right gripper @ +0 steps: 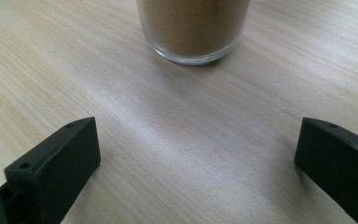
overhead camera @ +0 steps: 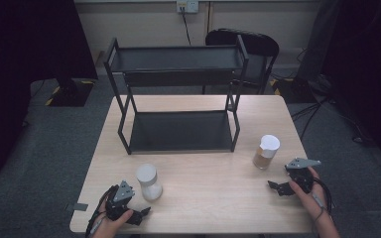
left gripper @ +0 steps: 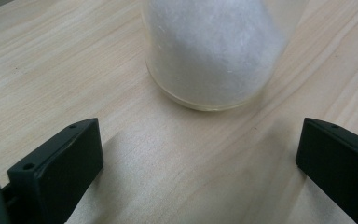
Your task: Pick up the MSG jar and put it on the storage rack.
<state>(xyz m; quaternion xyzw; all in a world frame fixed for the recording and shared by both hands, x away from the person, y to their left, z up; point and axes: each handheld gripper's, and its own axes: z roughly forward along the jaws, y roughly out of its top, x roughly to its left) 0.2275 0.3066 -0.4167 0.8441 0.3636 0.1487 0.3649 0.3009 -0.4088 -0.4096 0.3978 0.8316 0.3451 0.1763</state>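
**Two jars on the bench, both hand-held grippers wide and empty**

So here's the setup. The left hand-held gripper (overhead camera: pixel 141 214) sits near the front edge of the bench (overhead camera: pixel 203 198), jaws spread wide with nothing between them. Just ahead of it stands the jar of white powder (overhead camera: pixel 148 181), upright, close but not touching. In the left gripper view that jar (left gripper: pixel 214 51) sits centred past the two black jaws, with bare wood in the gap.

Over on the other side, the right hand-held gripper (overhead camera: pixel 277 187) is also wide and holding nothing. The jar of brown powder (overhead camera: pixel 266 151) with a white lid stands upright a bit further off from it, toward the back. The right gripper view shows the jar's glass base (right gripper: pixel 193 28) straight ahead of the jaws, apart from them.

Behind both jars there's a black two-level shelf rack (overhead camera: pixel 178 99) standing on the bench, and a dark chair (overhead camera: pixel 248 49) past the far edge.
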